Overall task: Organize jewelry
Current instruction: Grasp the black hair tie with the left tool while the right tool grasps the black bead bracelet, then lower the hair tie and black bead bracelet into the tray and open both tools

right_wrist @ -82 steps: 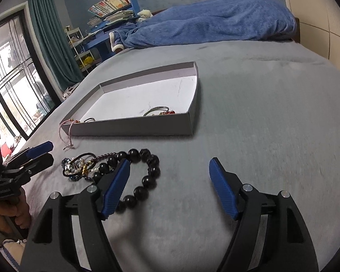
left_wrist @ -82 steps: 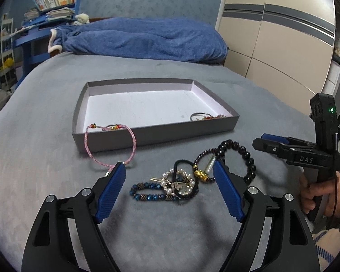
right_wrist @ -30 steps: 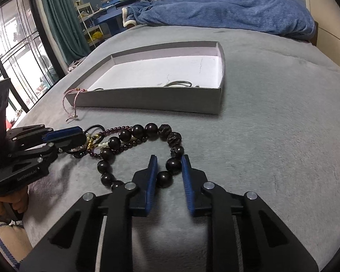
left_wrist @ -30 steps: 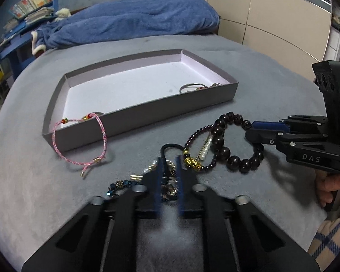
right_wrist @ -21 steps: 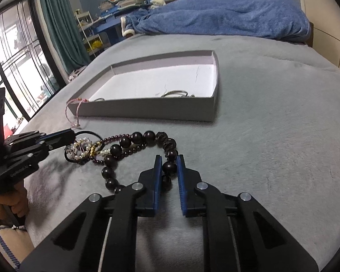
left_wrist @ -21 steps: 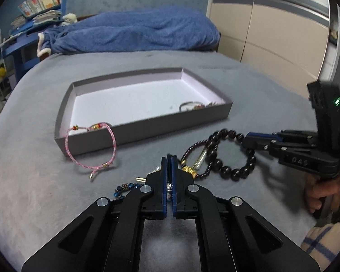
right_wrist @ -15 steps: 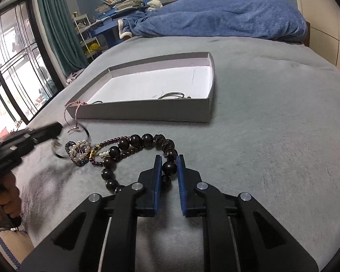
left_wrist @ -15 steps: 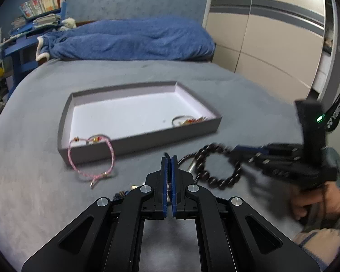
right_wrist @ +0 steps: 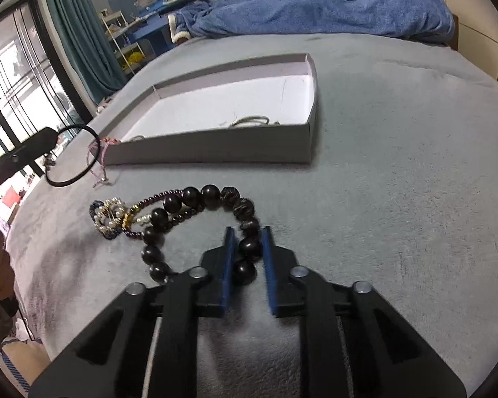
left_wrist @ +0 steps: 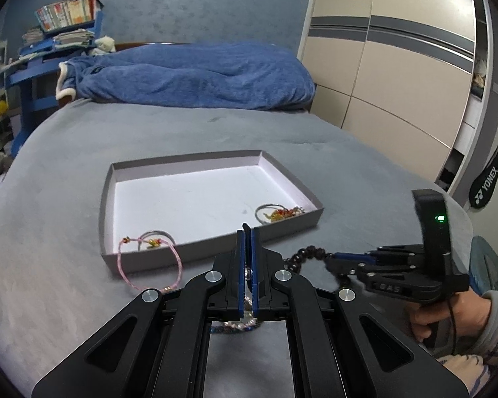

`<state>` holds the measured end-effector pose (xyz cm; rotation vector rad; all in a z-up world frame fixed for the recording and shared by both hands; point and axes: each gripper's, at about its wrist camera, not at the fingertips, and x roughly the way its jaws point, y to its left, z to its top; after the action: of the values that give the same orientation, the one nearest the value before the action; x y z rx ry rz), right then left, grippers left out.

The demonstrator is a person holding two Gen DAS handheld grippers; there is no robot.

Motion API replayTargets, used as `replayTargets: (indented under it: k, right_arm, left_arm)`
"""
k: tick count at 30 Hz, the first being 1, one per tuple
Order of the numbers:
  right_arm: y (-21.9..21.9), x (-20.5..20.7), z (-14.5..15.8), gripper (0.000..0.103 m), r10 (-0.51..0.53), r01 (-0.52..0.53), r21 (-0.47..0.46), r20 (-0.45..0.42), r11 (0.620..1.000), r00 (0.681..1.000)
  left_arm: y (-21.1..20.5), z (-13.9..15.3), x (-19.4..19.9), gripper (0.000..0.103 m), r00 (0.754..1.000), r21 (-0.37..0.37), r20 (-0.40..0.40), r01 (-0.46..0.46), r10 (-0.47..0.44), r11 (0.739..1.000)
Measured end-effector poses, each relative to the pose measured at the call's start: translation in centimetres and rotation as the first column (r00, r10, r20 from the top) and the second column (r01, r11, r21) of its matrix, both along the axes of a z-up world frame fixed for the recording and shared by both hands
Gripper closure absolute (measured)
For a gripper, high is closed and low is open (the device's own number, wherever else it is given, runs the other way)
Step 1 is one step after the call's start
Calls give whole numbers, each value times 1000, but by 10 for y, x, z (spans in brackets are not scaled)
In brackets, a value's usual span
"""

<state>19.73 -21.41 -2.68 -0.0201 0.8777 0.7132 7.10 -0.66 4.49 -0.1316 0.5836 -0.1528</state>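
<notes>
One shallow grey tray (left_wrist: 212, 258) sits on the bed with its long side across the left wrist view, two small bracelets inside it and one pink cord bracelet (left_wrist: 177, 262) draped over its near wall. In front of the tray, the right gripper (right_wrist: 247, 248) is clamped on one large dark bead bracelet (right_wrist: 189, 195), beside a tangle of smaller beaded pieces (right_wrist: 111, 217) too knotted to count. The left gripper (left_wrist: 248, 265), lifted in front of the tray, has its pads pressed together on one thin black loop (right_wrist: 71, 156), mostly hidden in its own view.
</notes>
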Motion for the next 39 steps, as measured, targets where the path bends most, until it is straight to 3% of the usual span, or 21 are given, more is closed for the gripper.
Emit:
replayTargets:
  k: [5,15,26,31,39]
  right_arm:
    - [-3,-5,19,89,10,-13,47,68,999,998]
    - [19,-5,76,89,64,-77,51,215,996,975]
    - [50,24,115,89,96,-113,40,298,993,950]
    - [80,41,116,89,124,-138,27,297,990,947]
    - [104,77,76,89,98,-90,-44,211,995,973]
  left_arm:
    - [2,4,8,99,1000,18,5,-5,5,1000]
    - [17,8,36,99,999,54,5,-51,50,997]
    - [35,3,77,99,995,61,-17,-94,95,994]
    - [41,-9,91,99,992,67,-53,-115,118,991]
    - [44,-28,106,99,985,83,-101,-129,137,988]
